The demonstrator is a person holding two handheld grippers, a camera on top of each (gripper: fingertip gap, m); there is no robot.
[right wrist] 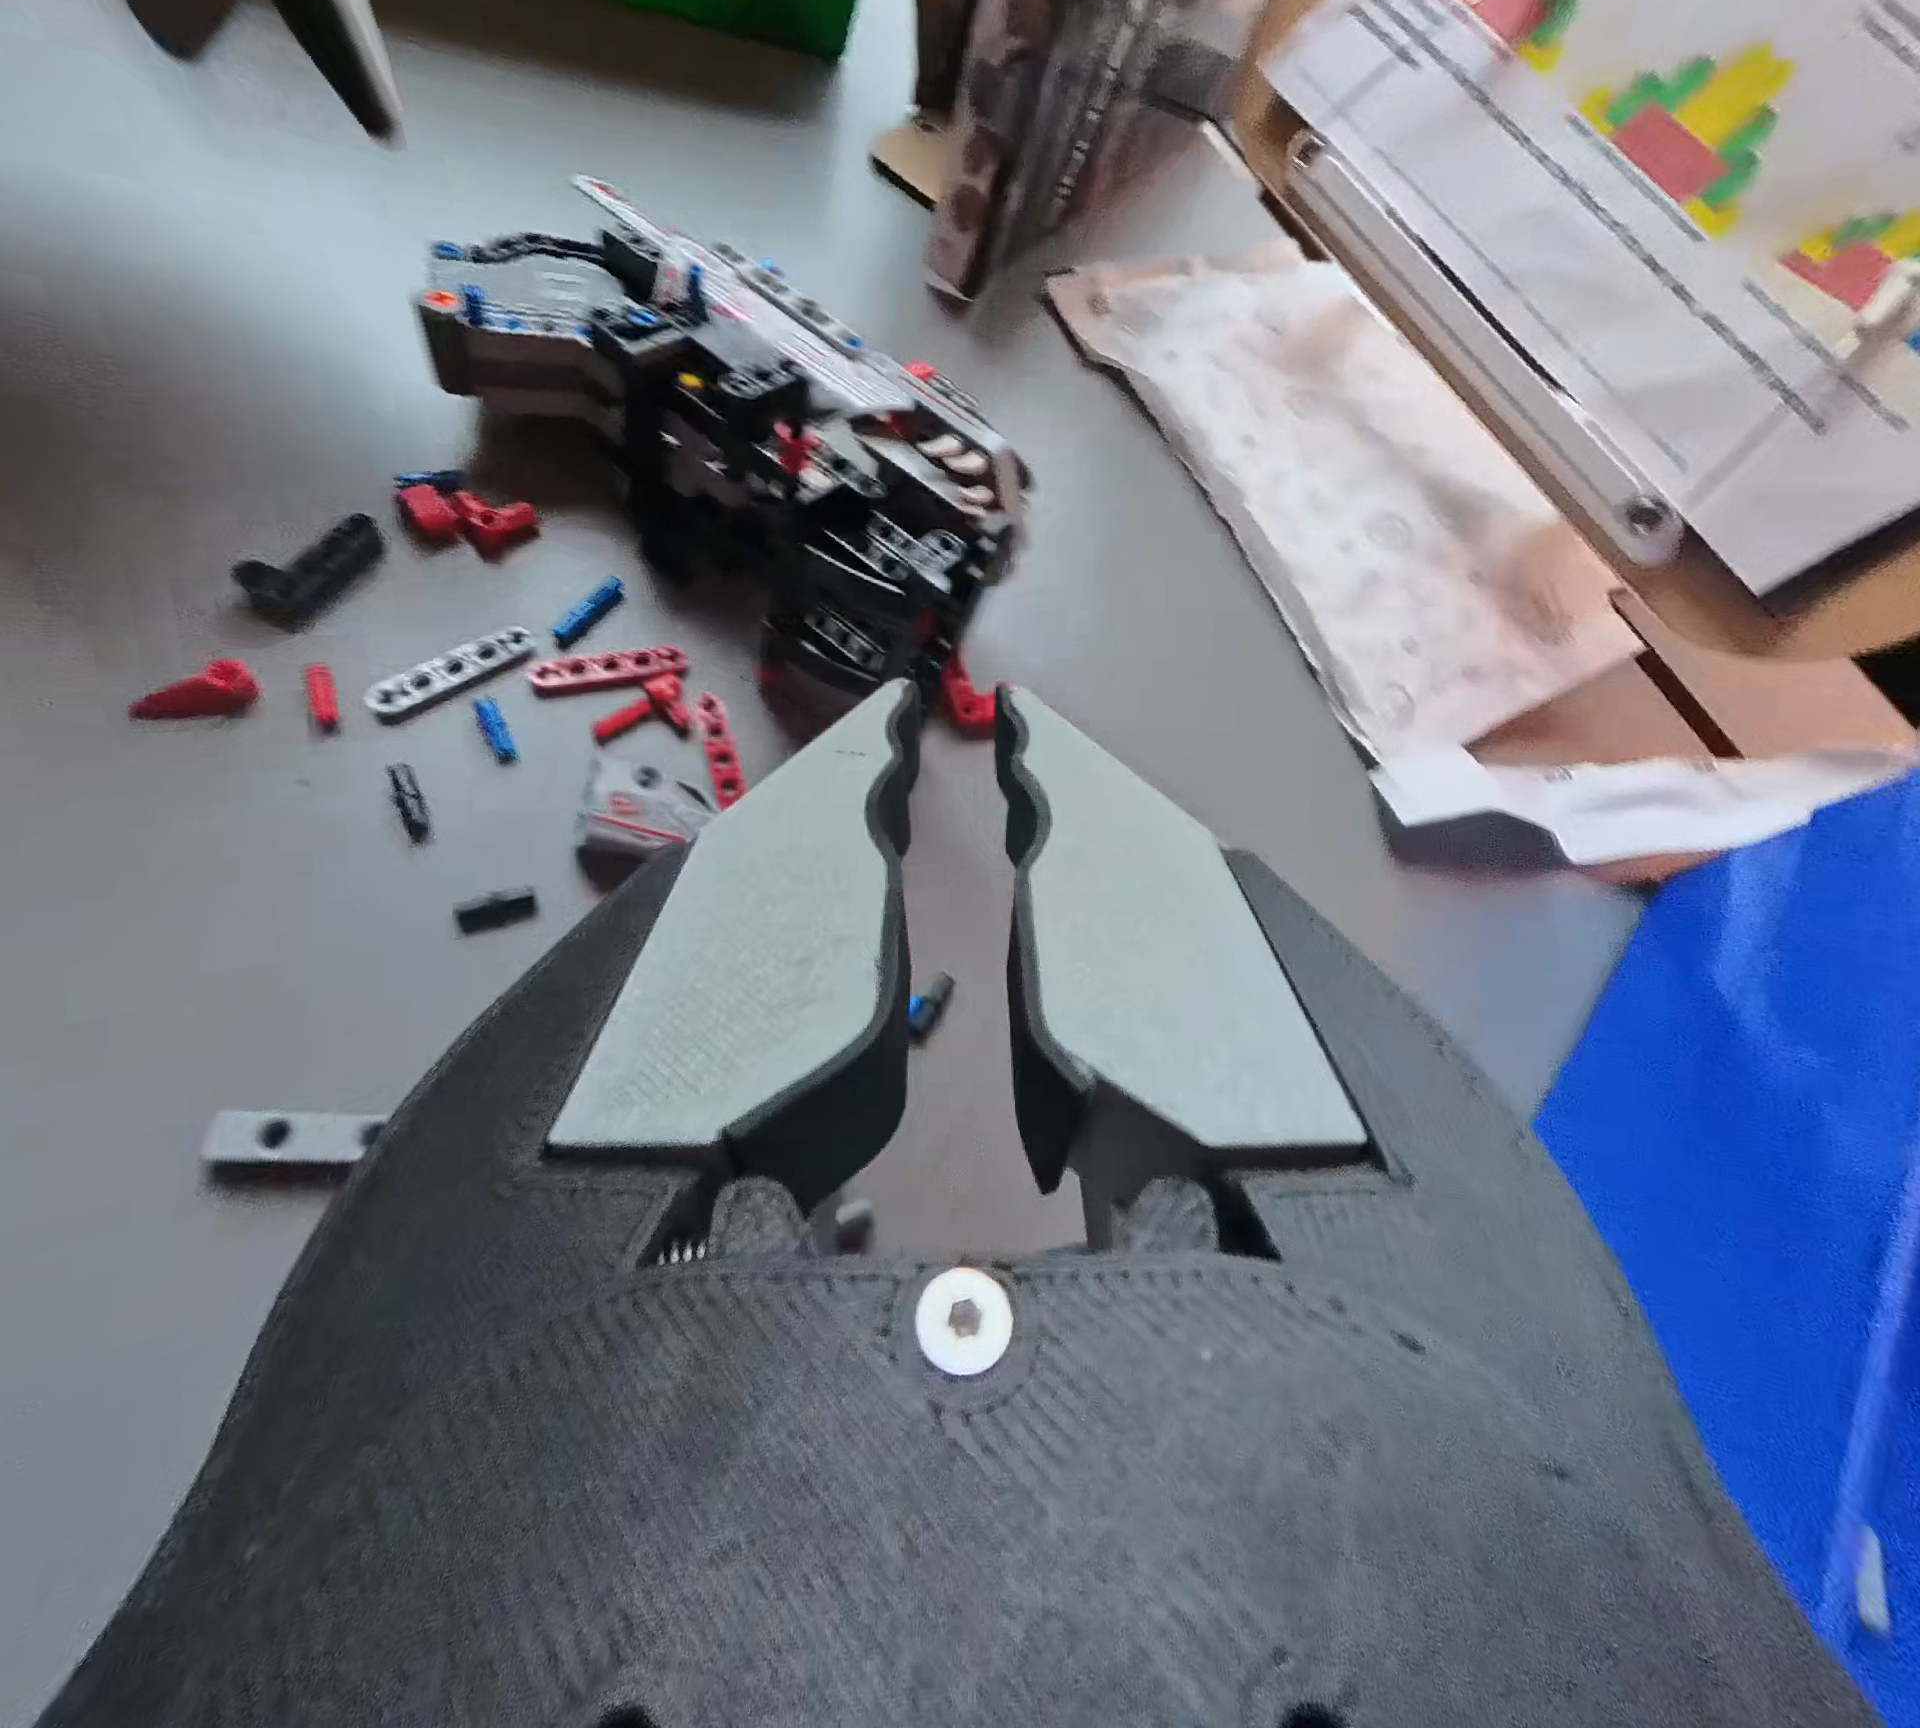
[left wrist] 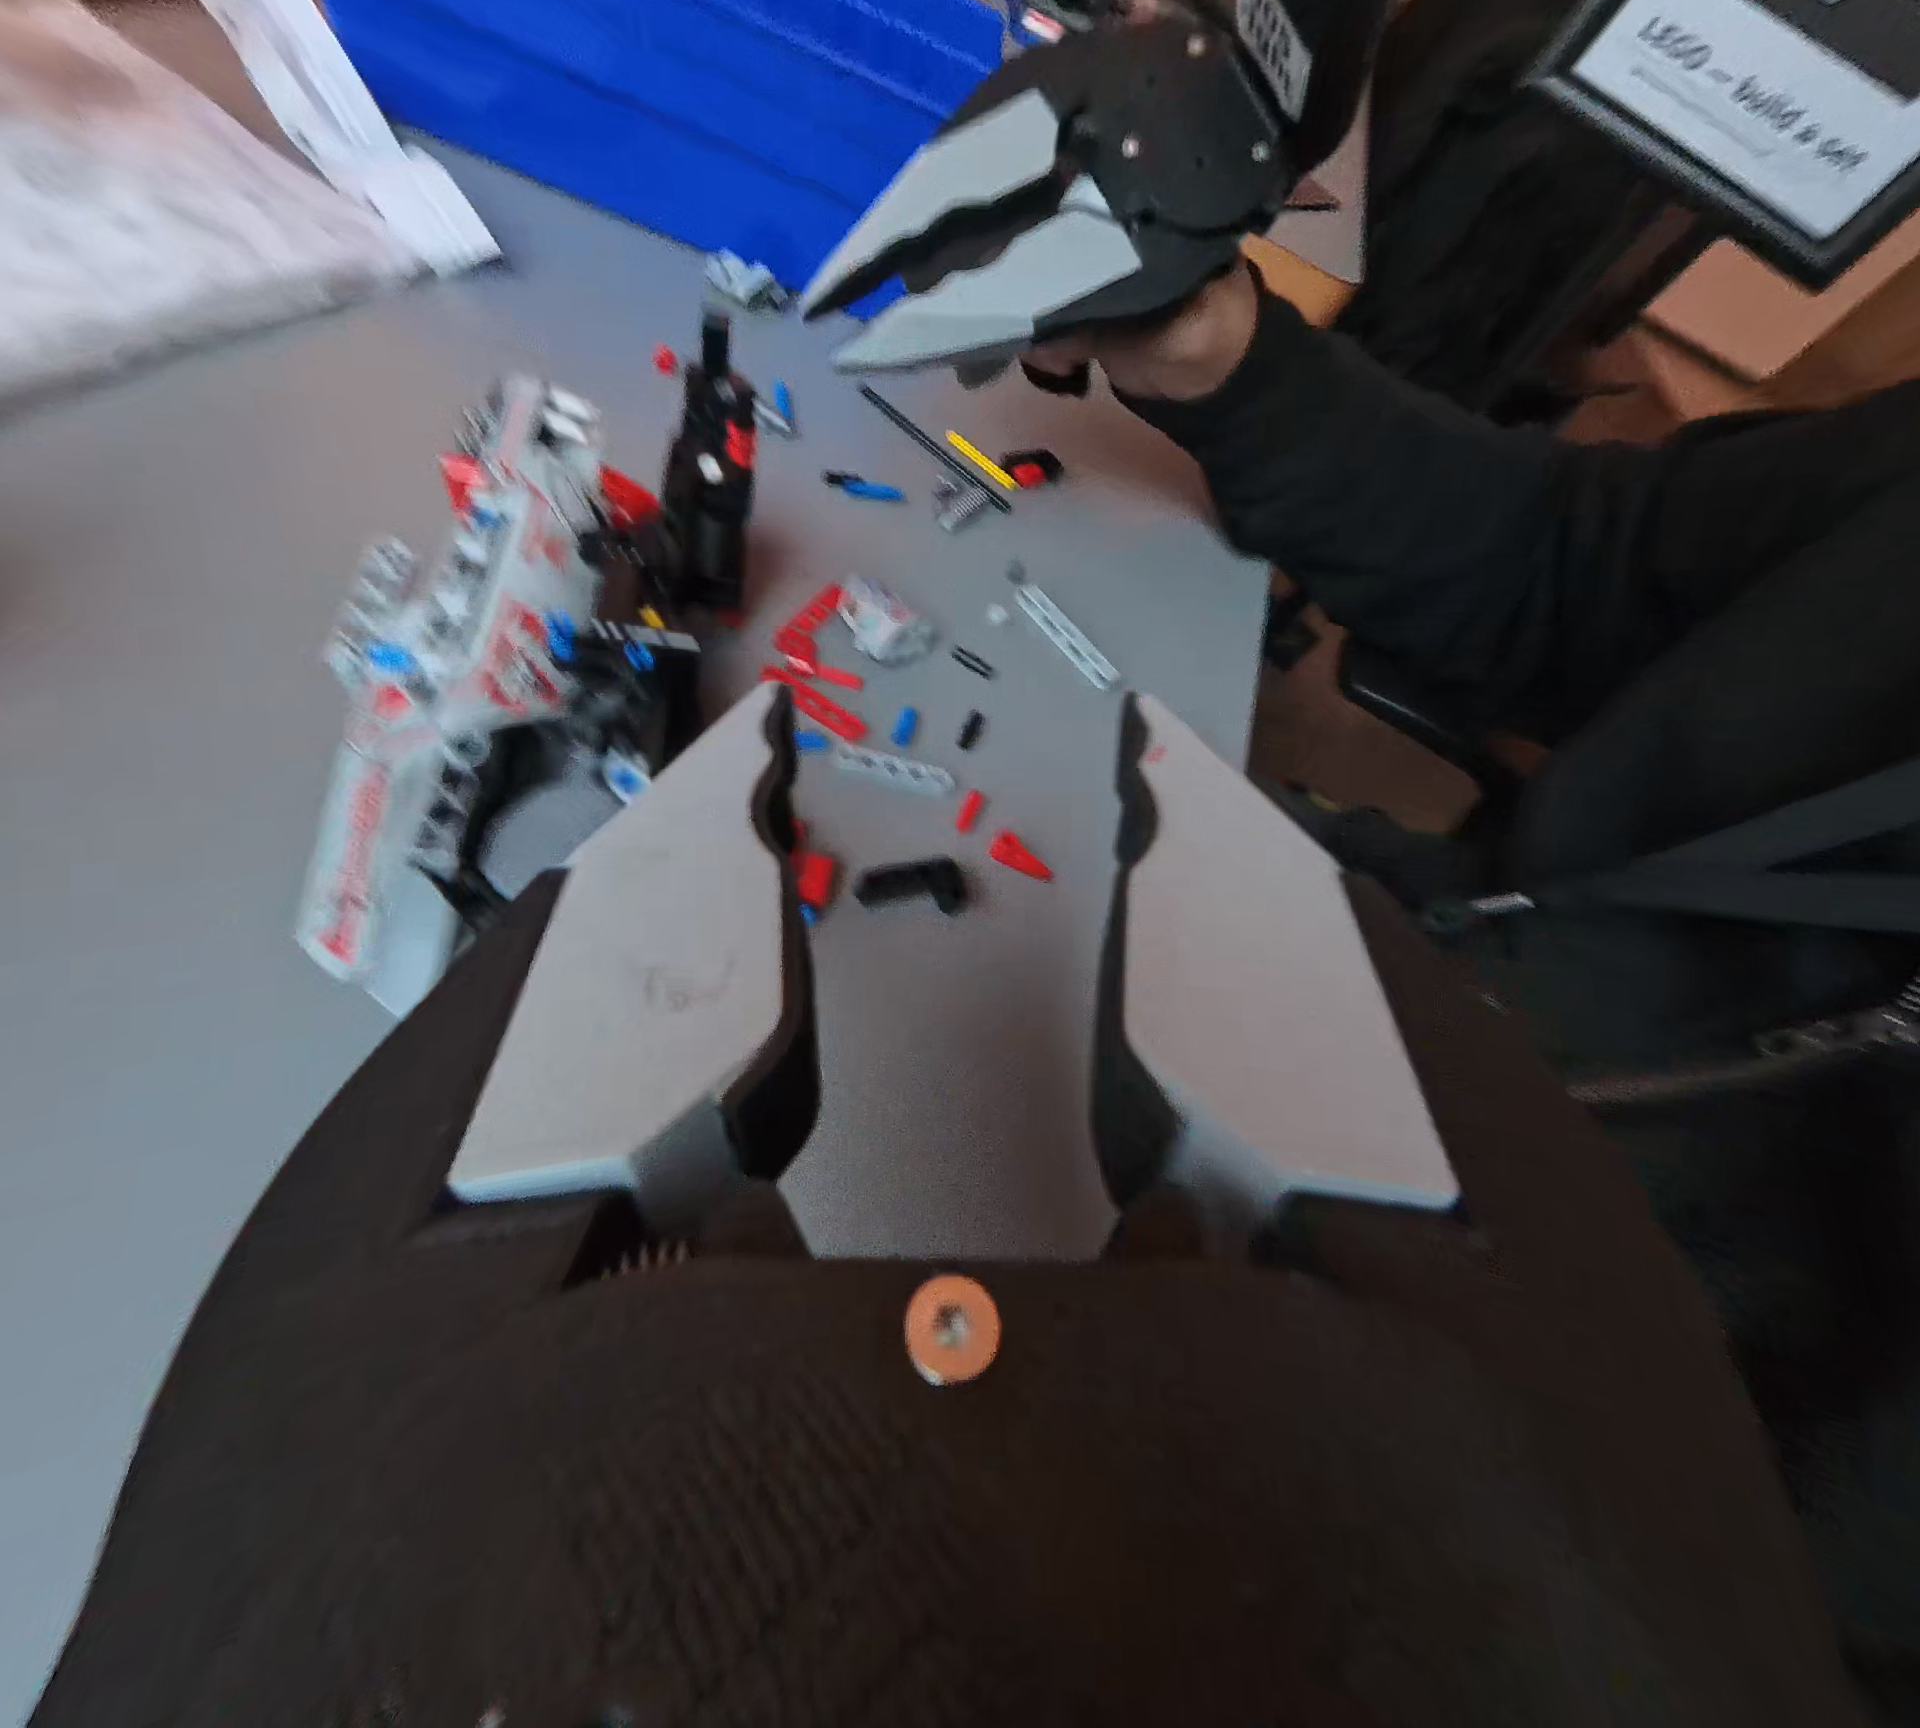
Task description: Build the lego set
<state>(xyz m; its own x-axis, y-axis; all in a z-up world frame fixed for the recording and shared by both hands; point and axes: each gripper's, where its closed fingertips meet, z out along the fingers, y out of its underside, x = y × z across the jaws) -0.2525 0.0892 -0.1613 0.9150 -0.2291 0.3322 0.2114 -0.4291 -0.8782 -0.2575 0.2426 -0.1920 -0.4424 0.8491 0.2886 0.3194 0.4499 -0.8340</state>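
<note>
Above the grey worktop (left wrist: 208, 847), the left gripper (left wrist: 951, 712) hangs wide apart and empty; the right gripper (right wrist: 956, 702), narrowly parted, holds nothing near the half-built lego model (right wrist: 727, 431).

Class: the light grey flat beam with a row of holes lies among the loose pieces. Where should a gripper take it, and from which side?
Grip the light grey beam at its middle, across its narrow width, coming from above. It lies flat on the table, so only its long edges are exposed; pieces lie close by, so jaws should open little.
</note>
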